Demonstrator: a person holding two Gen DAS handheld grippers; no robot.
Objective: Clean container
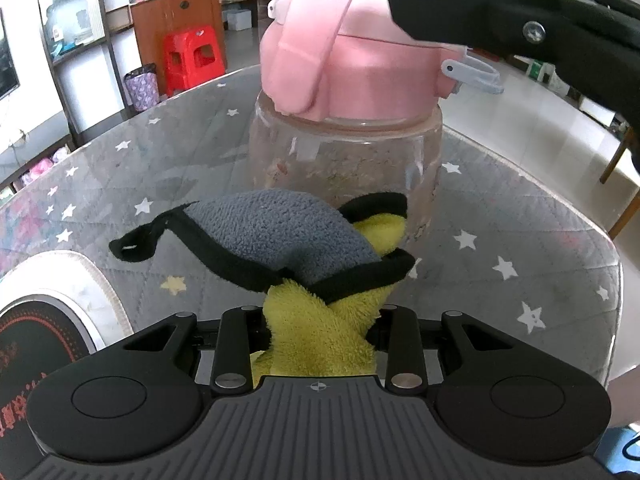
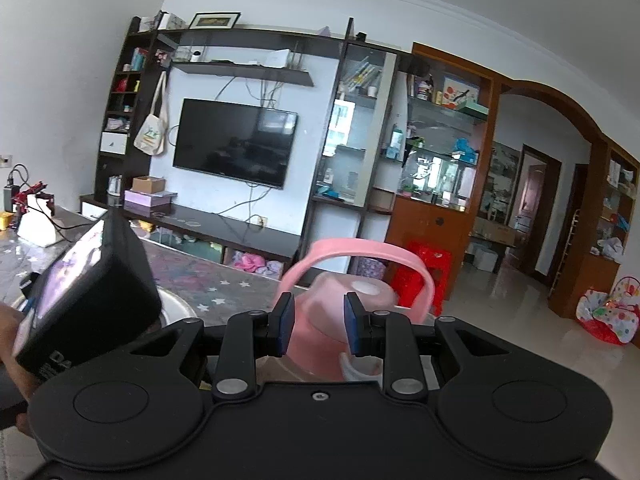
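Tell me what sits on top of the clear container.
A pink lid with a carry strap caps the clear container; the right gripper straddles its top. The fogged, smeared wall hides the contents.

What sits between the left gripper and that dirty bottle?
A grey-and-yellow cloth, clamped in the left gripper, fills the gap and reaches the bottle, per the left wrist view.
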